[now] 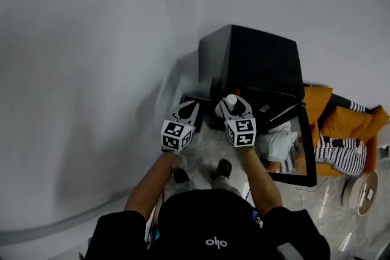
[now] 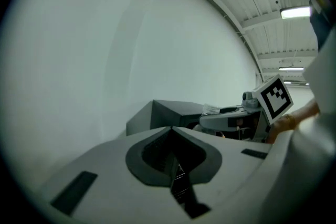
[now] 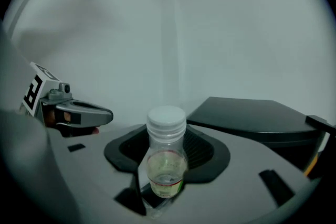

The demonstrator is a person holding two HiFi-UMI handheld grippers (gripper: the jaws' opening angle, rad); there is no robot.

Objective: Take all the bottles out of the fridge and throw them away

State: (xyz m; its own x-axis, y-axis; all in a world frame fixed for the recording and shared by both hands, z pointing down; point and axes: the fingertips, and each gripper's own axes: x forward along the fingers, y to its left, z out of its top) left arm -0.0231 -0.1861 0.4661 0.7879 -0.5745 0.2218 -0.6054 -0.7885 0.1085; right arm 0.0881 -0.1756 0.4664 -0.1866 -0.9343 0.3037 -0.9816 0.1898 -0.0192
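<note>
Clear bottle [image 3: 166,162], white-capped, in right gripper [image 1: 235,109]

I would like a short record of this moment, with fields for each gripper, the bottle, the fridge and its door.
left gripper: jaws together, nothing between them
right gripper: shut on the bottle
bottle: clear plastic, white cap, out of the fridge
fridge: black, standing in the corner of the walls
fridge door: open, swung to the person's right
</note>
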